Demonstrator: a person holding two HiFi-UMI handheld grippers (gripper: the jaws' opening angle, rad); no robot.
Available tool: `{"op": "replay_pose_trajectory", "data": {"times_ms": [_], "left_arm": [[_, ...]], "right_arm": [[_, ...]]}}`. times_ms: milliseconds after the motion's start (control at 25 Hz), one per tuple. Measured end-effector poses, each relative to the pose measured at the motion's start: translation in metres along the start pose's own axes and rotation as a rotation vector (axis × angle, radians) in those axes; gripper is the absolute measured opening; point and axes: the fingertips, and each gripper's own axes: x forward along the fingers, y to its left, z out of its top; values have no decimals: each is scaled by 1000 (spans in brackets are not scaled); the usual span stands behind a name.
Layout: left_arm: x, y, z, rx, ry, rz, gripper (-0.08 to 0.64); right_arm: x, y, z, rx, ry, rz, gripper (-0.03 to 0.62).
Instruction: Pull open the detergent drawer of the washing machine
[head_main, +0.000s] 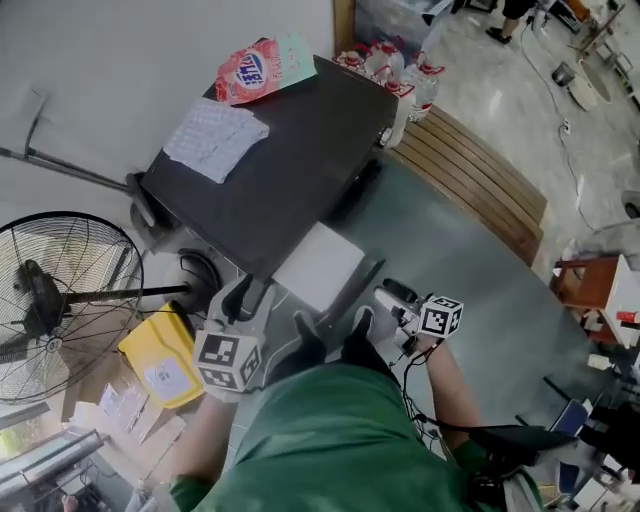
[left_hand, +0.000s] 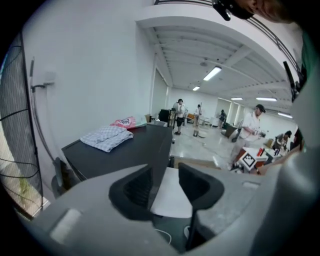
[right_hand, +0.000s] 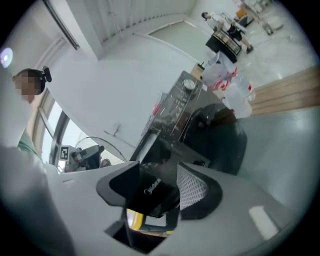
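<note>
The dark washing machine (head_main: 290, 170) stands against the wall, with its white detergent drawer (head_main: 320, 262) pulled out toward me. My left gripper (head_main: 250, 292) hangs open at the machine's front left corner. In the left gripper view the left gripper (left_hand: 165, 187) frames the machine's edge (left_hand: 160, 150) and the white drawer (left_hand: 172, 197) beyond, touching neither. My right gripper (head_main: 372, 305) is at the drawer's dark front strip. In the right gripper view the right gripper (right_hand: 160, 187) has the logo-marked drawer front (right_hand: 152, 192) between wide jaws, and no pad visibly presses on it.
A folded checked cloth (head_main: 215, 138) and a pink detergent packet (head_main: 262, 68) lie on the machine's top. A standing fan (head_main: 60, 300) and a yellow container (head_main: 165, 355) are on the floor at the left. Bagged bottles (head_main: 400, 75) and a wooden platform (head_main: 480, 180) lie to the right.
</note>
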Motion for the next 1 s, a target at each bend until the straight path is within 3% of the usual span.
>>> {"op": "replay_pose_trajectory", "data": {"times_ms": [200, 440, 560, 1000], "left_arm": [[-3, 14, 10, -54, -39, 16, 156], [-8, 32, 32, -75, -98, 28, 153], [-11, 39, 48, -70, -132, 39, 152], [-29, 55, 108, -19, -265, 69, 143]], "right_arm": [[-22, 36, 72, -170, -148, -207, 204], [-22, 108, 135, -476, -231, -363, 160], [-21, 145, 155, -594, -265, -400, 160], [-25, 244, 198, -876, -413, -436, 135]]}}
